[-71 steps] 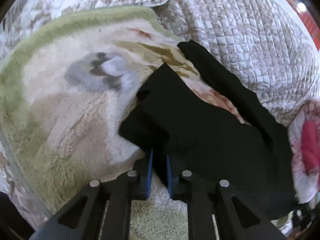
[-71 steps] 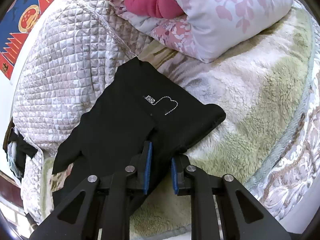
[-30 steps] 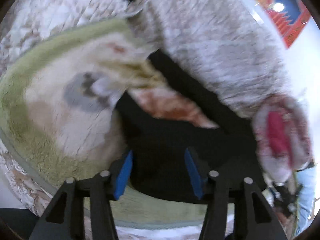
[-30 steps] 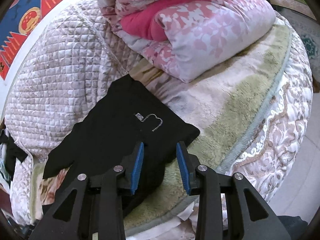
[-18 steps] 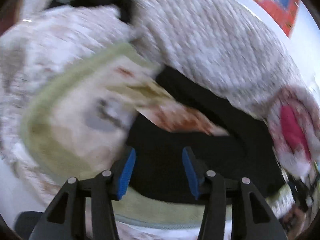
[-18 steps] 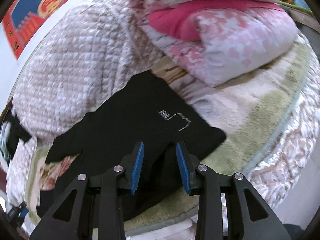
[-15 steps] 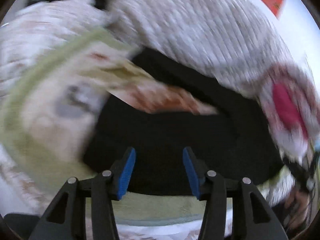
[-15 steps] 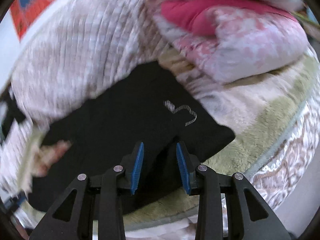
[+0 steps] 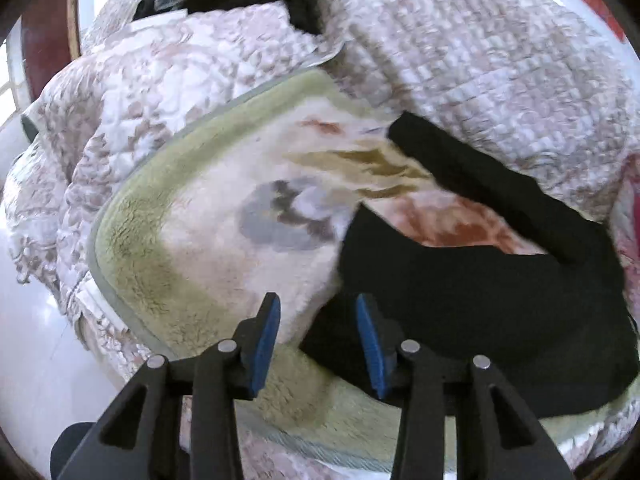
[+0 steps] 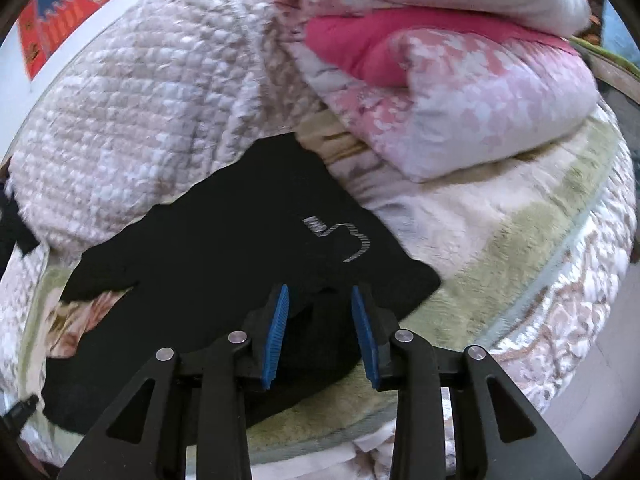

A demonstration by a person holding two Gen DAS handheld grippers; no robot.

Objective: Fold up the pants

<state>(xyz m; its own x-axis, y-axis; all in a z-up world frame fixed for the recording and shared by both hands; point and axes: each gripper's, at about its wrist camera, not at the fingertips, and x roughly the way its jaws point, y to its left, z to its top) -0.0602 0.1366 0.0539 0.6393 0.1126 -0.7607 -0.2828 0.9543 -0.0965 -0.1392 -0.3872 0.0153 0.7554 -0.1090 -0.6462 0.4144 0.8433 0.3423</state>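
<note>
While the black pants [image 9: 480, 280] lie spread on the fleece blanket [image 9: 224, 264] over the bed — one leg angled off toward the quilted cover [image 9: 480, 60] — both the left claw [image 9: 318, 320] and right claw [image 10: 320, 312] hover above them, jaws apart, gripping nothing.

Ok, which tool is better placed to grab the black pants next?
Probably the left tool: open, at the near edge of the black fabric pants. The right tool, also open, hovers over their middle, with no edge between its fingers.
</note>
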